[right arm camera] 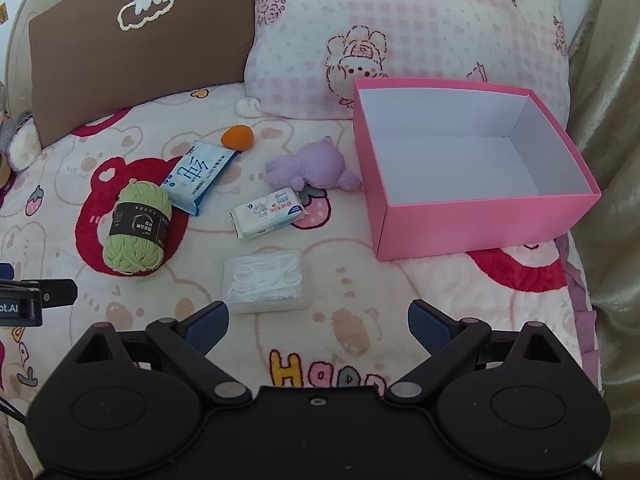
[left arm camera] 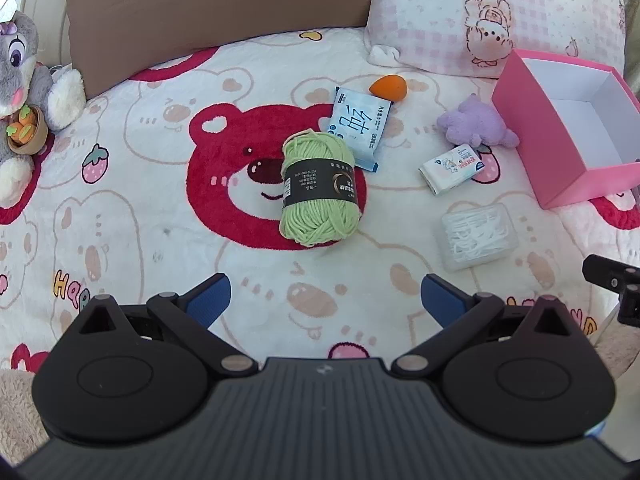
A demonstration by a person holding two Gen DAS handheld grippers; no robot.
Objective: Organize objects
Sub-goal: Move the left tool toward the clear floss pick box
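A green yarn ball [left arm camera: 318, 188] [right arm camera: 138, 232] with a dark label lies on the bear-print blanket, just ahead of my open left gripper [left arm camera: 326, 300]. Behind it lie a blue tissue pack [left arm camera: 358, 126] [right arm camera: 200, 176] and an orange egg-shaped sponge [left arm camera: 387, 87] [right arm camera: 237, 137]. A purple plush toy [left arm camera: 474, 122] [right arm camera: 316, 162], a small white wipes pack [left arm camera: 452, 168] [right arm camera: 270, 212] and a clear box of floss picks [left arm camera: 478, 236] [right arm camera: 266, 280] lie toward the open pink box [left arm camera: 560, 168] [right arm camera: 472, 216], whose inside is bare. My right gripper [right arm camera: 318, 328] is open, the floss box just ahead of its left finger.
A brown cushion [left arm camera: 216, 12] [right arm camera: 136, 48] and a pink checked pillow [left arm camera: 500, 12] [right arm camera: 400, 28] stand at the back. A grey rabbit plush [left arm camera: 20, 92] sits at the far left. A curtain [right arm camera: 608, 160] hangs right of the pink box.
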